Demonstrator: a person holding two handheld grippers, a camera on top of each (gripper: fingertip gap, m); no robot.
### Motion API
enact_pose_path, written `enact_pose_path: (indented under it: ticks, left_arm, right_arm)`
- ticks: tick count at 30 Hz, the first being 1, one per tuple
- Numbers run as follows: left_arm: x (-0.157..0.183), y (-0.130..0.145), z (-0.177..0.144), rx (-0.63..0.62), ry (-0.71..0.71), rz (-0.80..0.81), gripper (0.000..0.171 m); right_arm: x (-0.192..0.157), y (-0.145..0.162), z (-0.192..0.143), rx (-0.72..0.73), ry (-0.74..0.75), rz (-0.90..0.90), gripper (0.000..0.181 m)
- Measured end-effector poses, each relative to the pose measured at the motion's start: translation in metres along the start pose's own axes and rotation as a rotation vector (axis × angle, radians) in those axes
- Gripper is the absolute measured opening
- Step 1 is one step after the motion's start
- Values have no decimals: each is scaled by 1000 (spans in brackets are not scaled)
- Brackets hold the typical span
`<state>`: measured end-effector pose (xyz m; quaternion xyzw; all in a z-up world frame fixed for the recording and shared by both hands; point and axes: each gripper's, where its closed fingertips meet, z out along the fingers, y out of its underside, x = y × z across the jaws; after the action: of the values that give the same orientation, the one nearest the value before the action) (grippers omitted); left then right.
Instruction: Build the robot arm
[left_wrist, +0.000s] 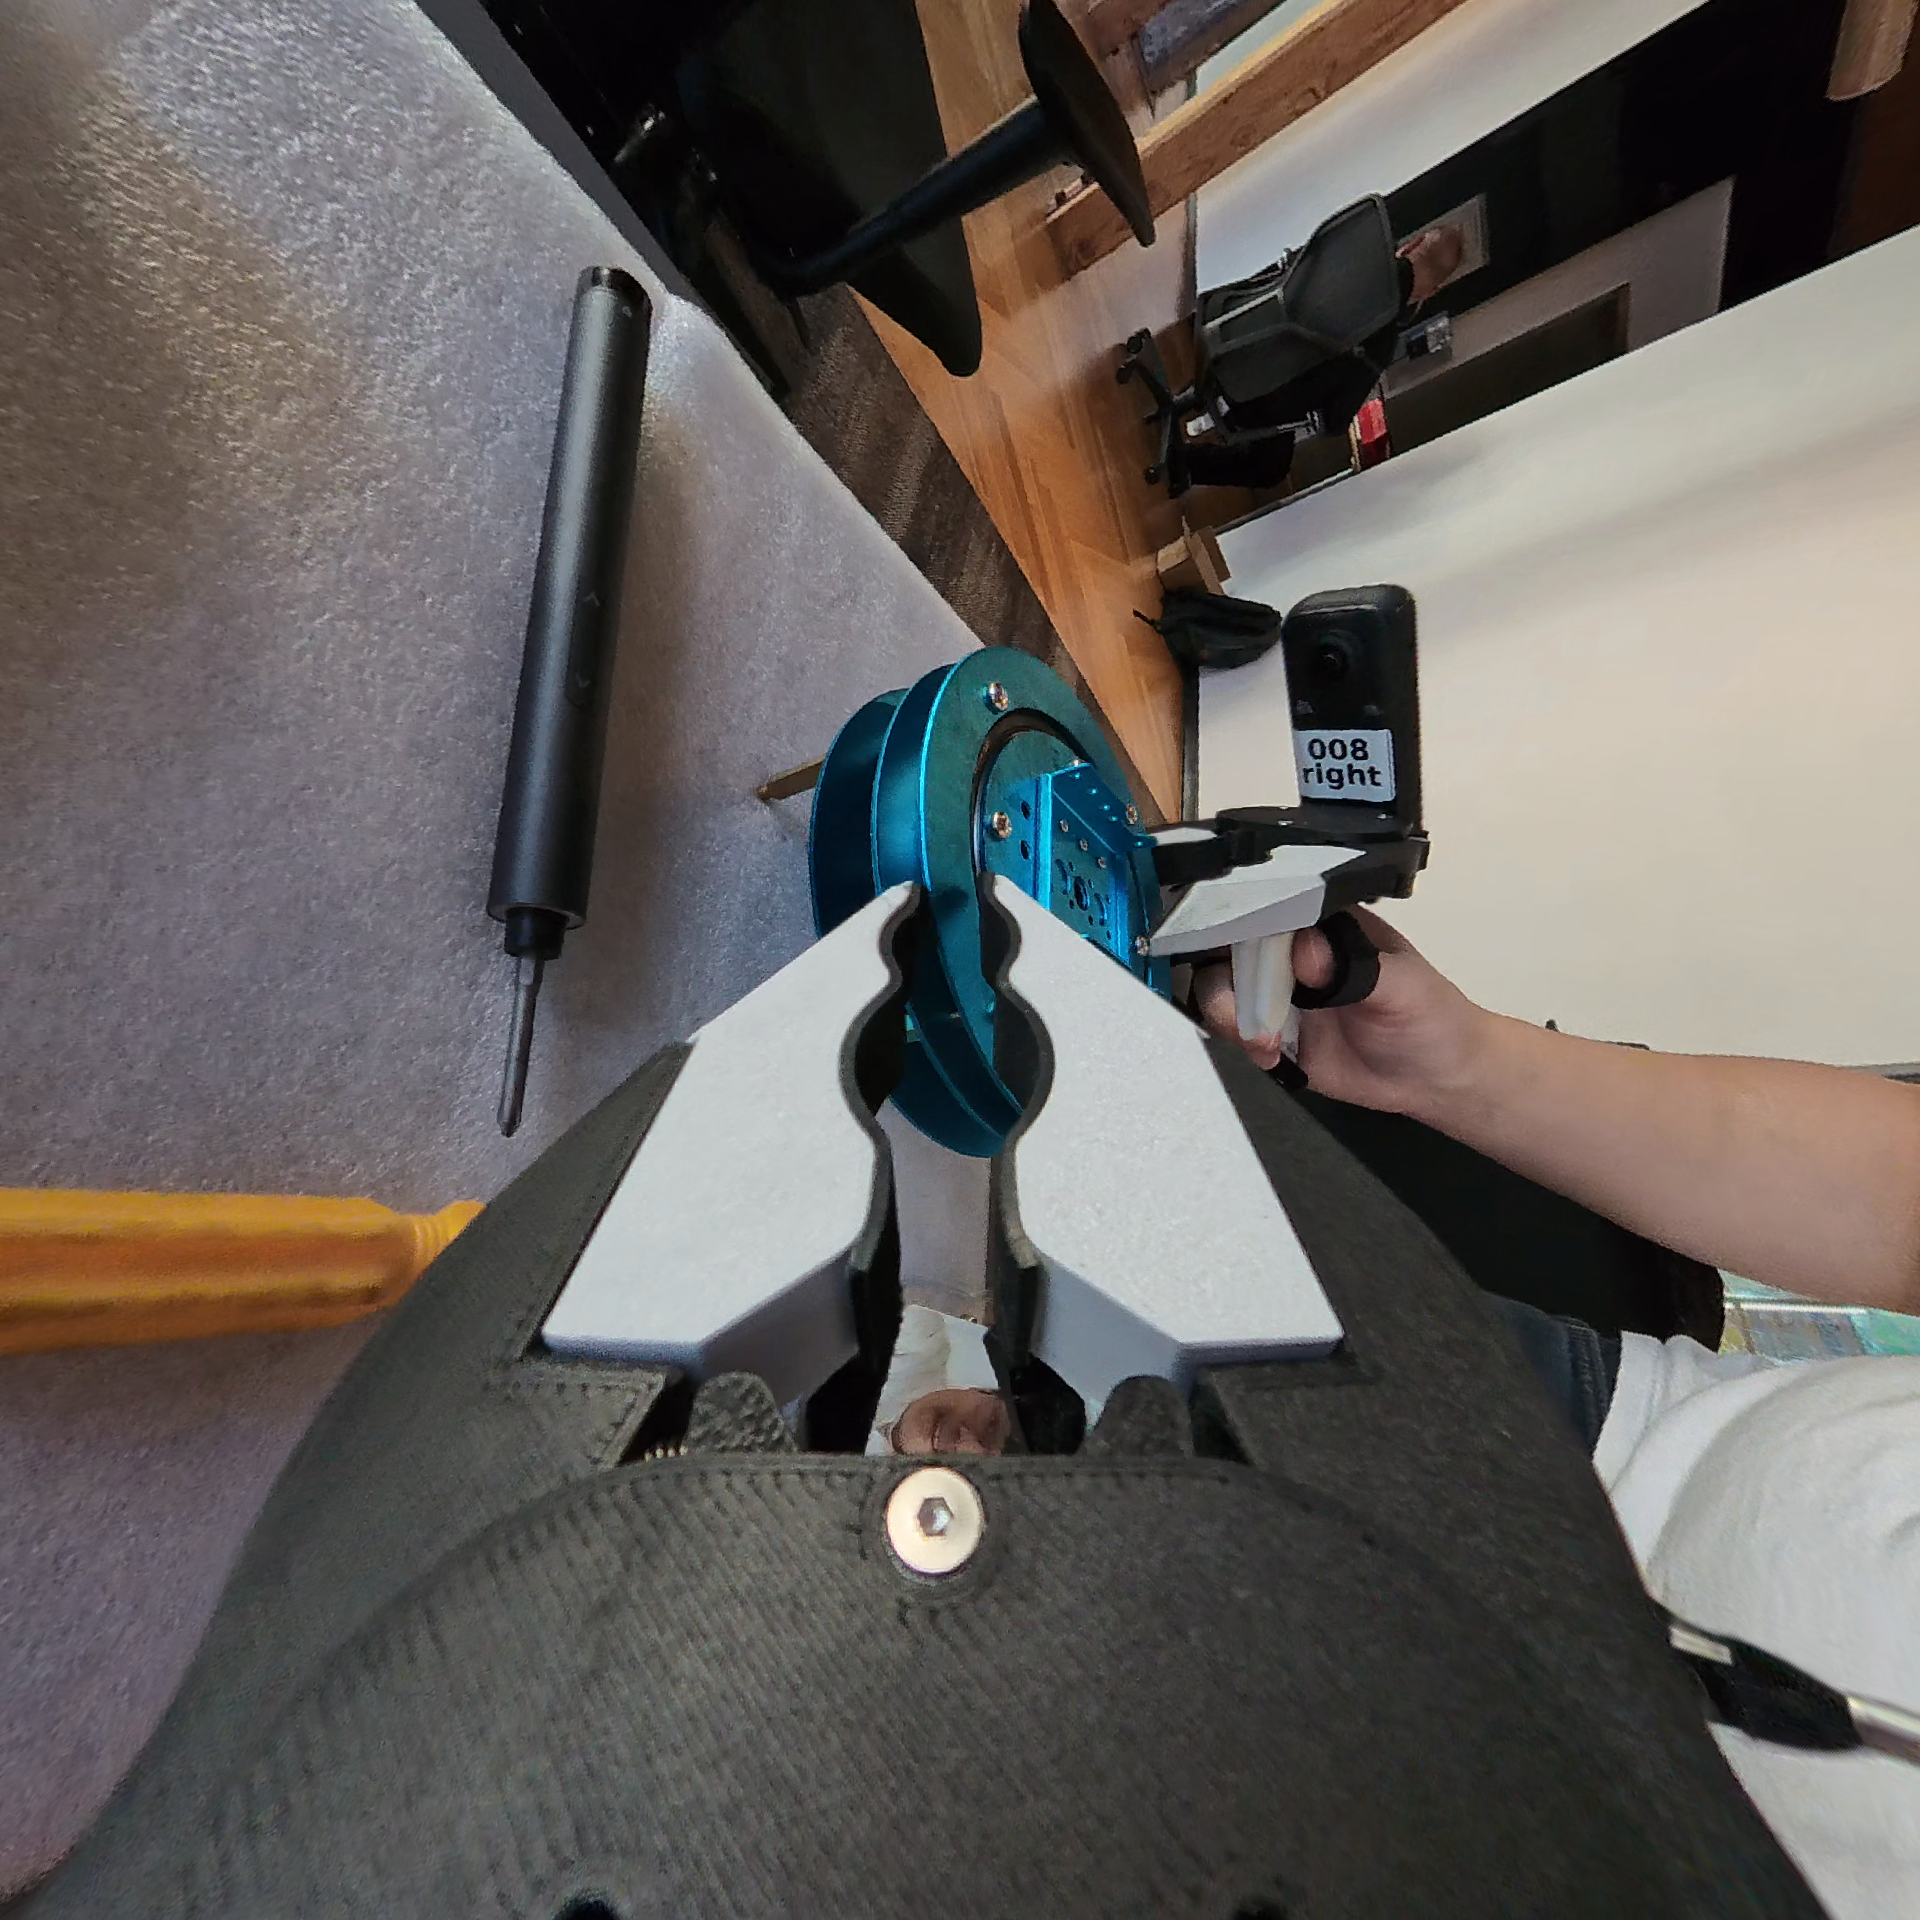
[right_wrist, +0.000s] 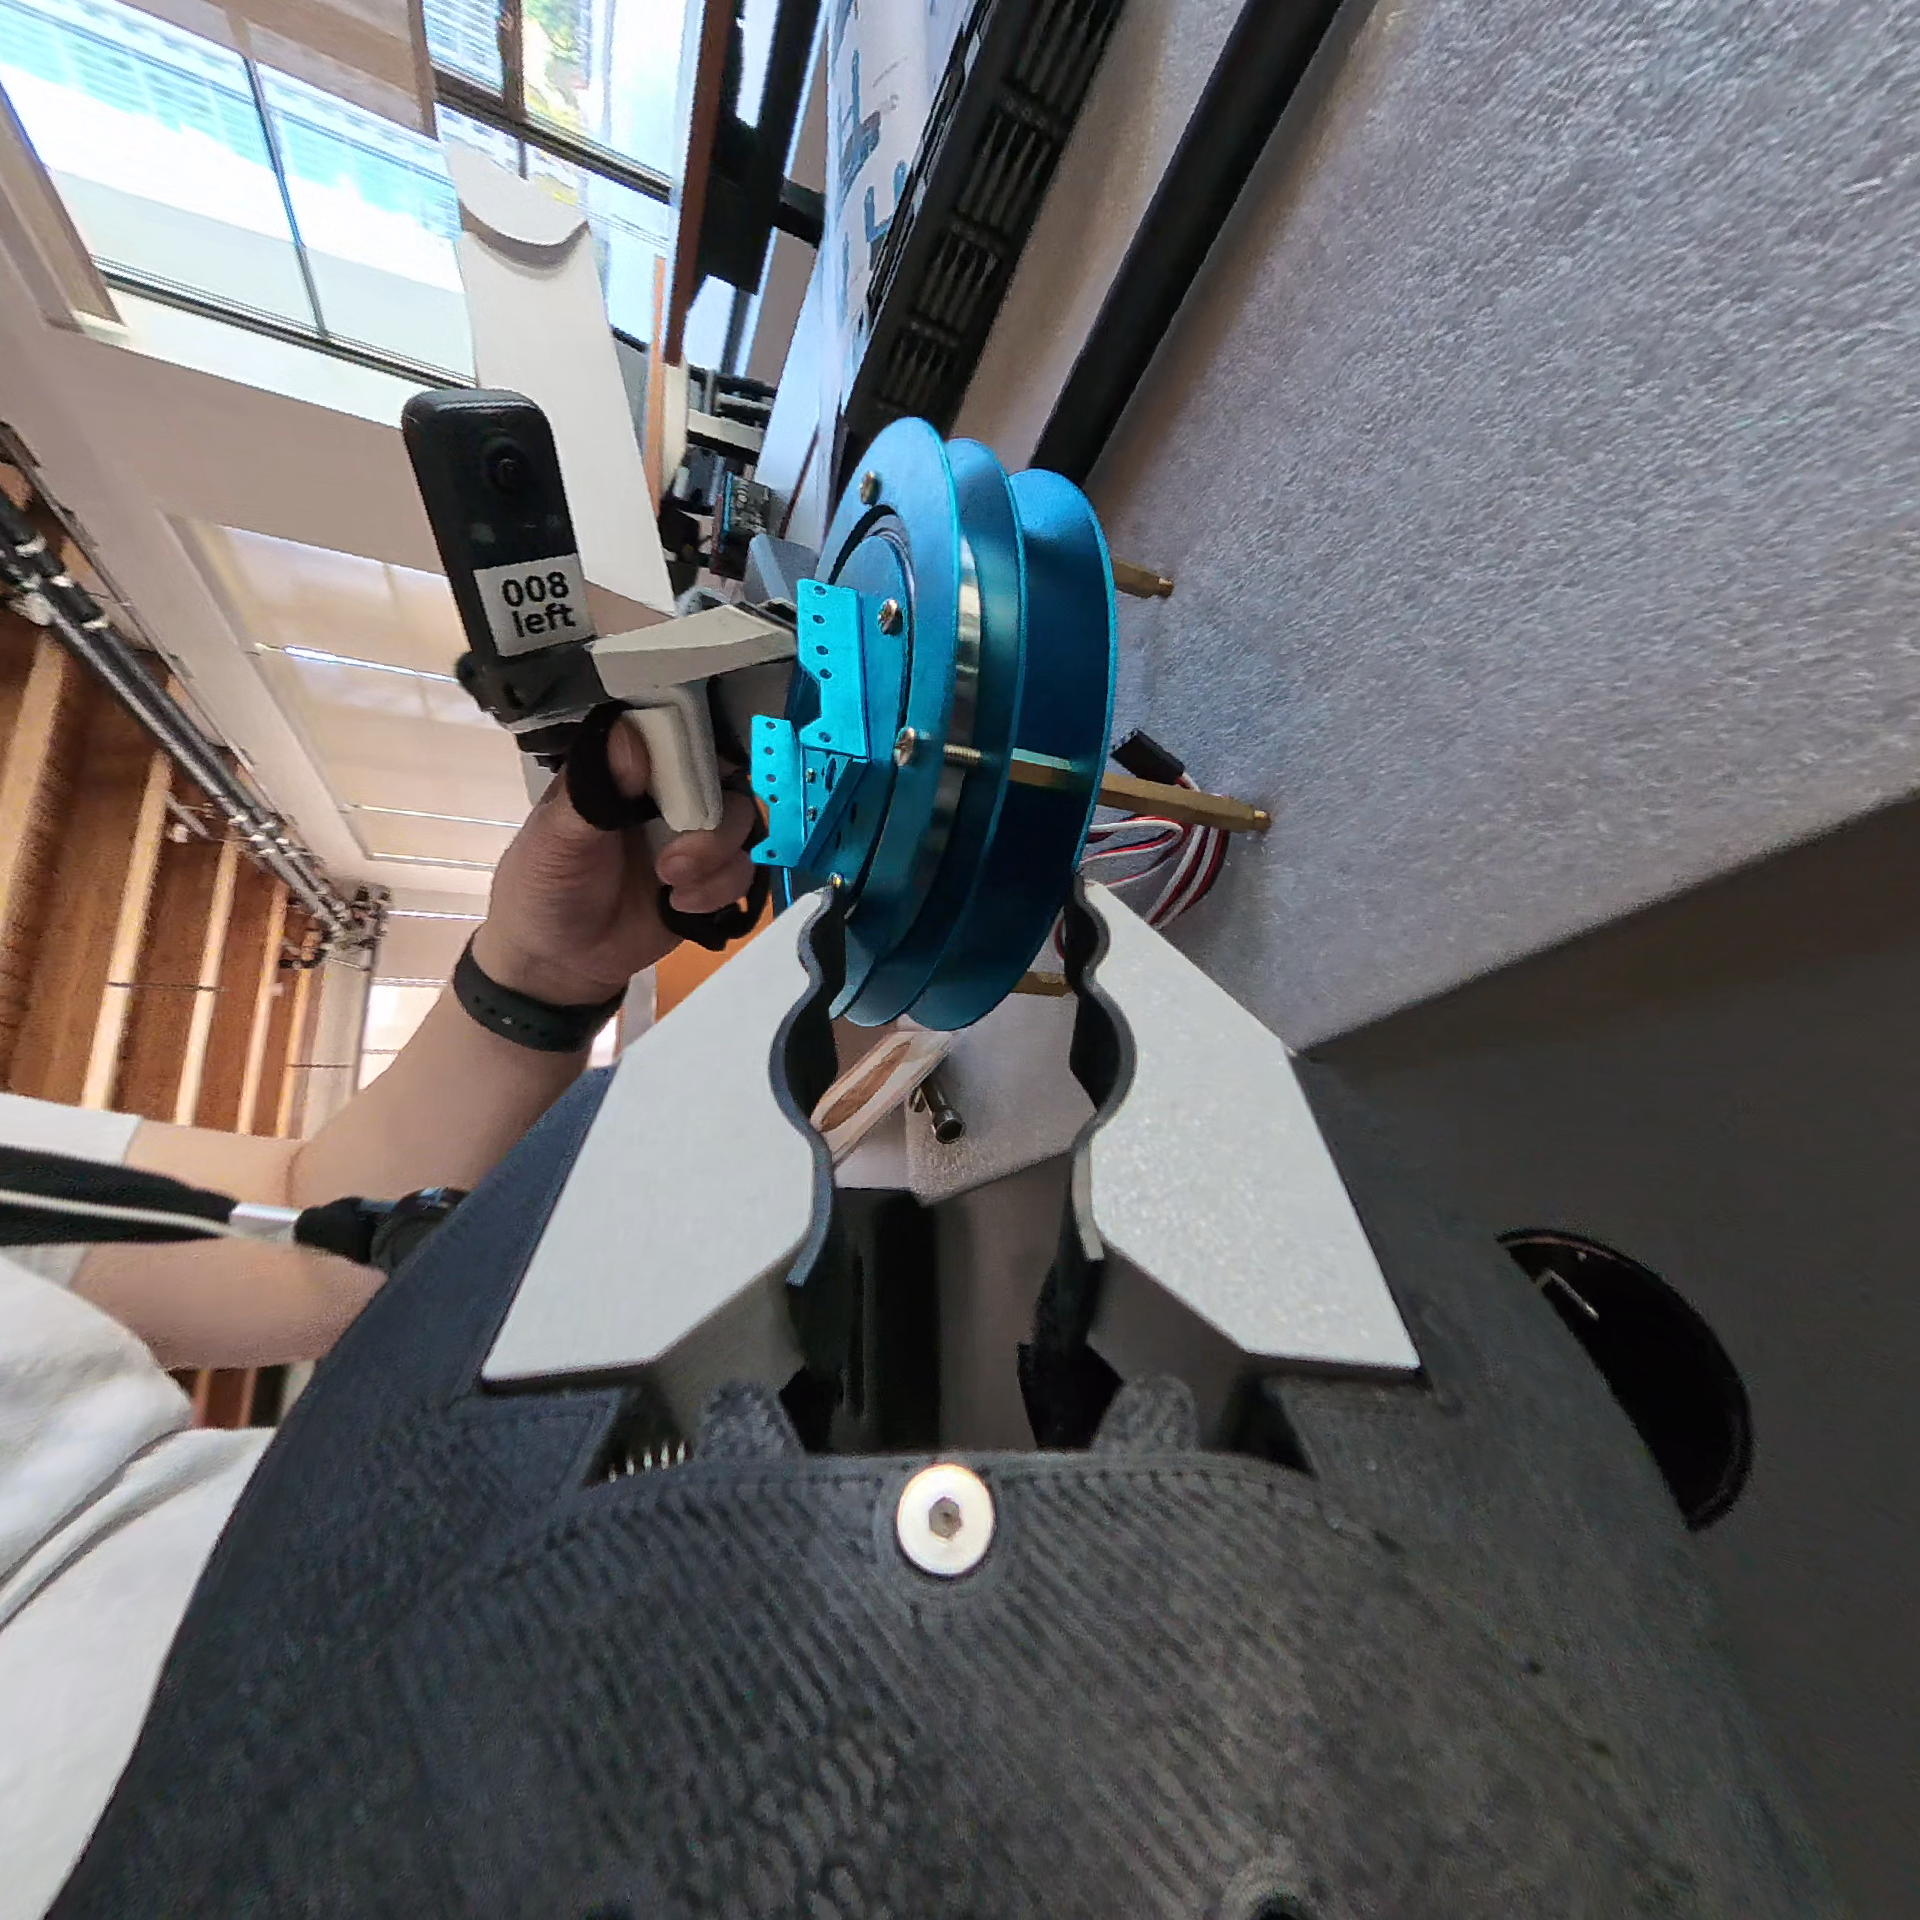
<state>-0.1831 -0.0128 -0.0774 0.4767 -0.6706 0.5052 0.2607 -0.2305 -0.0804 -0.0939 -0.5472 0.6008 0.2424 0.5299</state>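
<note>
left gripper (left_wrist: 954, 899) jaws narrowed, right gripper (right_wrist: 951, 904) jaws wider

Background clutter on grey surface (left_wrist: 260, 520).
Black screwdriver (left_wrist: 561, 665) lying flat; yellow handle (left_wrist: 208, 1268) near; office chair (left_wrist: 1288, 332) behind.

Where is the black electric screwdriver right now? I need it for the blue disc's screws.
In the left wrist view, the black screwdriver lies on the grey foam mat, left of the blue disc assembly, bit pointing toward the yellow handle.
</note>
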Motion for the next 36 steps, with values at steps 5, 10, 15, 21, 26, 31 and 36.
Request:
enact_pose_path:
  ticks: [5, 10, 15, 21, 26, 31, 36]
  left_arm:
    - [-1, 0, -1, -9, 50, -30, 4]
    - [-1, 0, 0, -20, 82, -36, 4]
    - [-1, 0, -1, -16, 118, -61, 3]
    - [-1, 0, -1, -36, 128, -77, 3]
    - [-1, 0, -1, -61, 118, -61, 3]
    - [-1, 0, -1, -78, 138, -67, 3]
    - [-1, 0, -1, -94, 158, -75, 3]
  right_arm:
    - [-1, 1, 2, -33, -82, 108, 38]
    - [-1, 1, 1, -69, -92, 123, 37]
    - [0, 2, 1, -111, -103, 168, 36]
    - [0, 3, 0, -146, -100, 200, 36]
    - [0, 4, 1, -180, -106, 204, 36]
    - [0, 4, 1, -213, -102, 206, 36]
    - [-1, 4, 1, -232, -97, 202, 36]
